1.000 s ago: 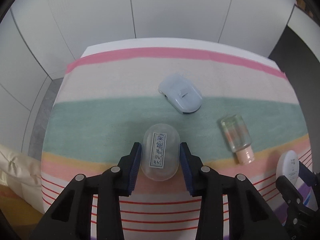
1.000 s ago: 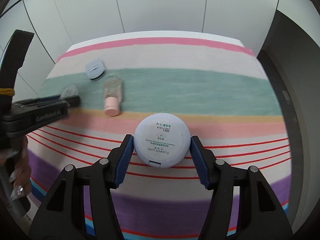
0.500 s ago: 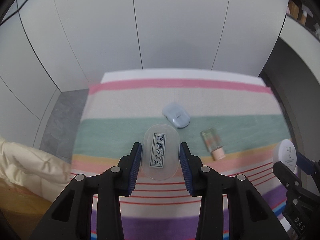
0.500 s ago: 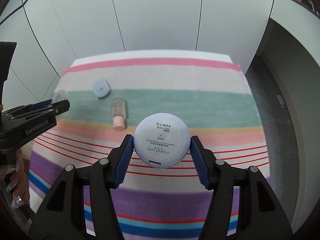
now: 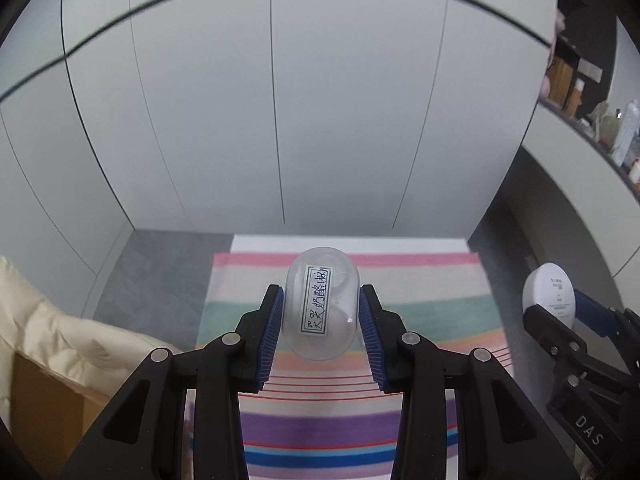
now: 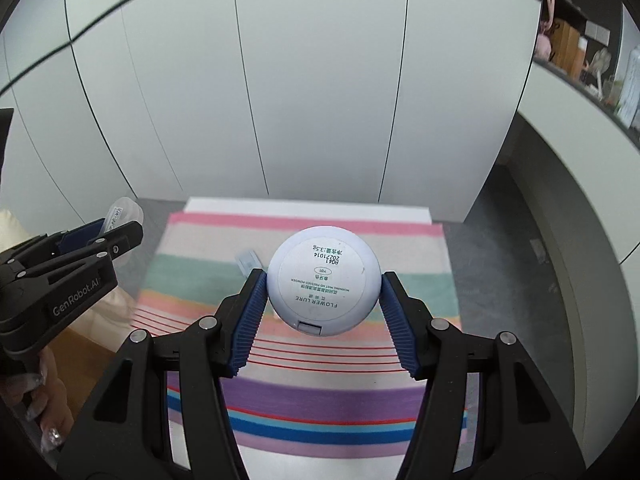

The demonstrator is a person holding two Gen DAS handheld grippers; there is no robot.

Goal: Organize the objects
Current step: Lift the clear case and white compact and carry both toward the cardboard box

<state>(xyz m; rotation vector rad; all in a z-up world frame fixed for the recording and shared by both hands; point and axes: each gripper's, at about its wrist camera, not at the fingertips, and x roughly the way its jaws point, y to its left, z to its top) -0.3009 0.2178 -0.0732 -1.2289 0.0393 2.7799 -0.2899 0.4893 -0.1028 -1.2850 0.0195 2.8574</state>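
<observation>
My left gripper is shut on a clear oval capsule case with a white label, held high above the striped cloth. My right gripper is shut on a round pale-blue powder compact, its printed underside facing the camera. From the left wrist view the compact and the right gripper's fingers show at the far right. From the right wrist view the left gripper's fingers and the capsule case show at the left. A small pale-blue case lies on the cloth, partly hidden behind the compact.
The striped cloth covers a small table against white wall panels. A cream cushion and a cardboard box lie at the left. A curved white counter with shelf items runs along the right. A hand shows at lower left.
Both grippers have risen well above the table with their objects still held. The cloth now looks much smaller and farther below, and the small bottle is hidden behind the held things.
</observation>
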